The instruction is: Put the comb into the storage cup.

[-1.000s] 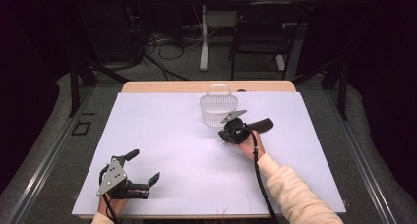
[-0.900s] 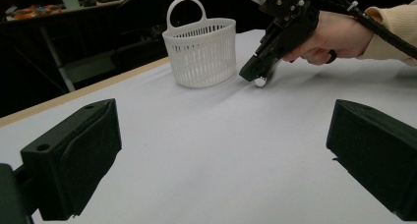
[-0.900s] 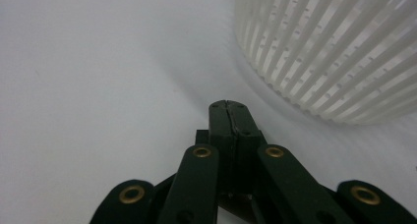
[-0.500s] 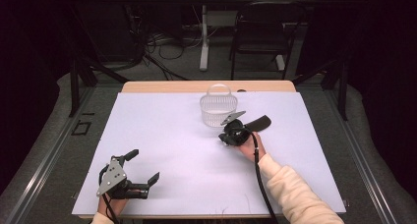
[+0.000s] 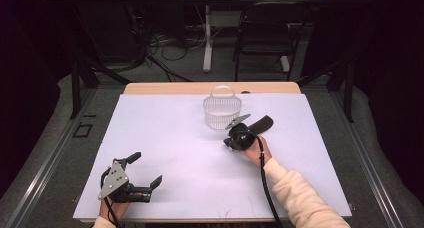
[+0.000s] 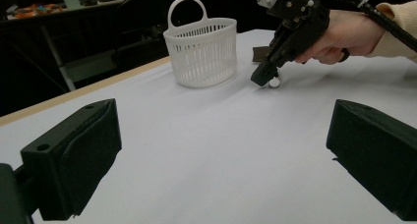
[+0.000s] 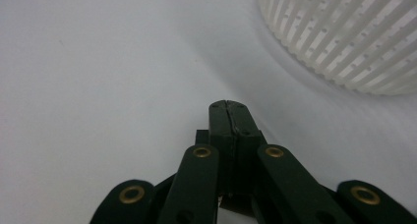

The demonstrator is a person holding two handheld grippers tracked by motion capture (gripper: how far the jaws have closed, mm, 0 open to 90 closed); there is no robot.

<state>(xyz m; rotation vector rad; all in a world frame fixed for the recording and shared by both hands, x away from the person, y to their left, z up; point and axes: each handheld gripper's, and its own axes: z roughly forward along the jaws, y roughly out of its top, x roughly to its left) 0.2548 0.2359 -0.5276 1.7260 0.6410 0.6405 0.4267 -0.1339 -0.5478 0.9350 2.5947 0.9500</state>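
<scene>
The right tool [image 5: 231, 143] has its jaws pressed together, tips pointing down at the table [image 5: 175, 138] just in front of the white basket [image 5: 222, 110]. From the left gripper view, a small pale round thing [image 6: 274, 82] lies on the sheet right at those closed tips [image 6: 262, 79]; whether it is pinched or only touched I cannot tell. In the right gripper view the two black jaws meet flat with nothing visible between them, and the ribbed wall of the basket [image 7: 344, 37] rises close at the upper right.

The left tool [image 5: 142, 175] rests near the front left corner of the table, its jaws spread wide and holding nothing; its grey three-cornered plate [image 5: 113, 179] faces up.

The basket stands upright toward the back middle of the table, handle raised. A dark flat object [image 5: 261, 123] lies just to its right, beside the person's right hand [image 5: 257, 148], whose cream sleeve [image 5: 300, 198] runs to the near edge.

The table is covered by a pale sheet, with a strip of wood [image 5: 165, 88] showing at the back. Beyond it the room is dark, with cables on the floor [image 5: 160, 43] and a chair [image 5: 265, 33].
</scene>
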